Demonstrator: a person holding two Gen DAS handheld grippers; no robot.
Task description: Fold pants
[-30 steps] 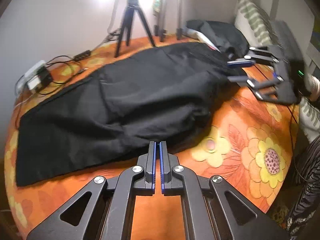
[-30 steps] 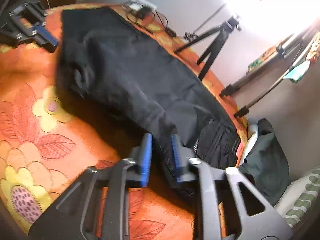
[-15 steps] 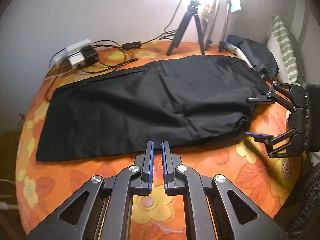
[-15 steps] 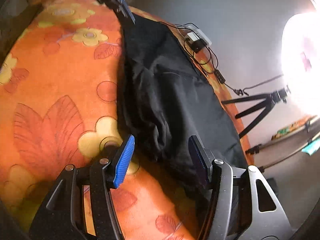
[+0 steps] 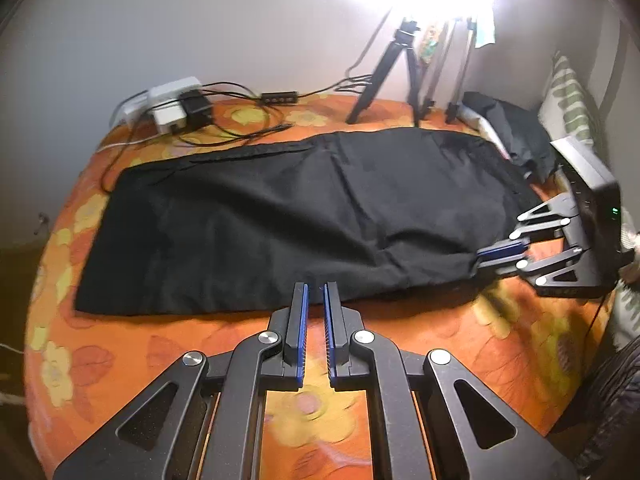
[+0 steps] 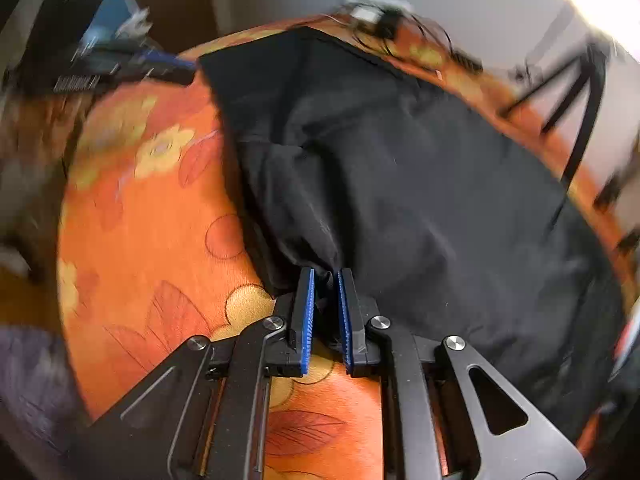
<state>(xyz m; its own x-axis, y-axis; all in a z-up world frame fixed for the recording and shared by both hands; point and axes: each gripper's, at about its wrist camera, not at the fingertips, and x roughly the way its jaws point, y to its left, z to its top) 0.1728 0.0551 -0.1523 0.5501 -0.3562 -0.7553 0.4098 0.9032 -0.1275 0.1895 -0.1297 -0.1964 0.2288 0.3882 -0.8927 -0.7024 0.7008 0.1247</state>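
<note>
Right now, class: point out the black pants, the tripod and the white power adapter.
black pants (image 5: 280,216), left wrist view, middle of the cloth.
tripod (image 5: 384,76), left wrist view, left leg.
white power adapter (image 5: 170,114), left wrist view, top face.

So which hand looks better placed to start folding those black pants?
Probably the right. The right gripper has just closed on a bunched edge of the pants, while the left gripper sits shut and empty over the orange cover.

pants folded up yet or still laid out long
Laid out long: the pants lie full length across the orange cover. The right gripper, jaws just closed, pinches one end.
</note>
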